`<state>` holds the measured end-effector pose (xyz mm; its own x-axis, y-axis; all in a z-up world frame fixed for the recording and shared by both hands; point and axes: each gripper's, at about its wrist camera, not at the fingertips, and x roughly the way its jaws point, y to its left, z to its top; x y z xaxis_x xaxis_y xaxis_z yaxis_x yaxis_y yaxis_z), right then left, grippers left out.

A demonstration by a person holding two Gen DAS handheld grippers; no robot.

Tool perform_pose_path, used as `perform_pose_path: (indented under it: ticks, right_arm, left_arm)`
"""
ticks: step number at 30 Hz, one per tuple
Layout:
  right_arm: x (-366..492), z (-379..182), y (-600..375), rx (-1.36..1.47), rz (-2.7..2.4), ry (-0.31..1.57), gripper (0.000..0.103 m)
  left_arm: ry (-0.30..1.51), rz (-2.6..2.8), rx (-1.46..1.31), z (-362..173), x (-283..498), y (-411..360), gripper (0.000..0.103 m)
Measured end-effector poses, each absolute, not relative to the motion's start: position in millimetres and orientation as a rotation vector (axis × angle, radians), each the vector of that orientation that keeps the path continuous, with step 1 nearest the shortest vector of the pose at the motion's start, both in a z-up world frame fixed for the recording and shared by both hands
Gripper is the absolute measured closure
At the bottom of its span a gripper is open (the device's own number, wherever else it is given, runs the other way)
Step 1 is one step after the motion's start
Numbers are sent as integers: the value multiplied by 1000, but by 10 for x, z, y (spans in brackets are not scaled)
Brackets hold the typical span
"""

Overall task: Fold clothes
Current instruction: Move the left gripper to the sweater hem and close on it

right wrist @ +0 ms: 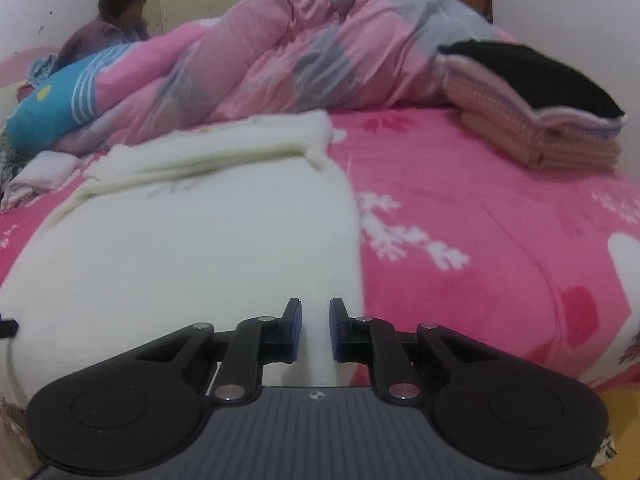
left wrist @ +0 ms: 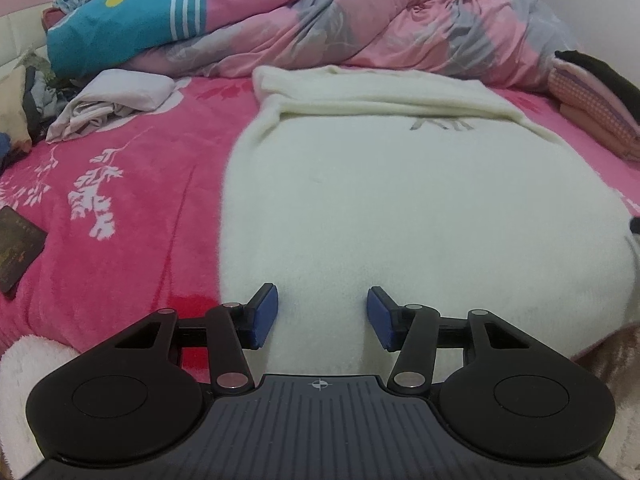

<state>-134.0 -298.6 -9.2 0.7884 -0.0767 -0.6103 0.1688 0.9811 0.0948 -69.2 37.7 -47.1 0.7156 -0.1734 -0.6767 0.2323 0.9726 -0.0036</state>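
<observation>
A cream fleece garment (left wrist: 400, 200) lies spread flat on the pink bedspread (left wrist: 132, 200), its far part folded over into a band. My left gripper (left wrist: 322, 314) sits at the garment's near hem. Its blue pads stand fairly wide apart, with a thick bunch of the fleece filling the gap and puckering at both pads. In the right wrist view the same garment (right wrist: 180, 240) fills the left half. My right gripper (right wrist: 315, 330) is at its near right edge, with the pads close together and pinching a narrow ridge of the fleece.
A rumpled pink and grey quilt (left wrist: 380, 20) and a blue pillow (left wrist: 128, 20) line the far side. A folded stack of pink and black clothes (right wrist: 532, 120) lies to the right, crumpled pale cloth (left wrist: 116, 100) and a dark booklet (left wrist: 18, 248) to the left. A person (right wrist: 116, 16) sits beyond the bed.
</observation>
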Motion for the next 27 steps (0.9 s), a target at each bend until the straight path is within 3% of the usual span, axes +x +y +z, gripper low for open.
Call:
perform_pose_path:
  ticks: [6,12,27]
  right_arm:
    - [-1173,-10,-2525,108,39,594,88]
    - [-1191,-251,-2513,135,23,693,87]
    - [-1418,-84,-2305,155,155,652,83]
  left_arm:
    - [760,-237,76,-439,-738,448,52]
    - [782,-256,106,-438,-858,474,51]
    - [917,-302,3,-614,-1075,773,41]
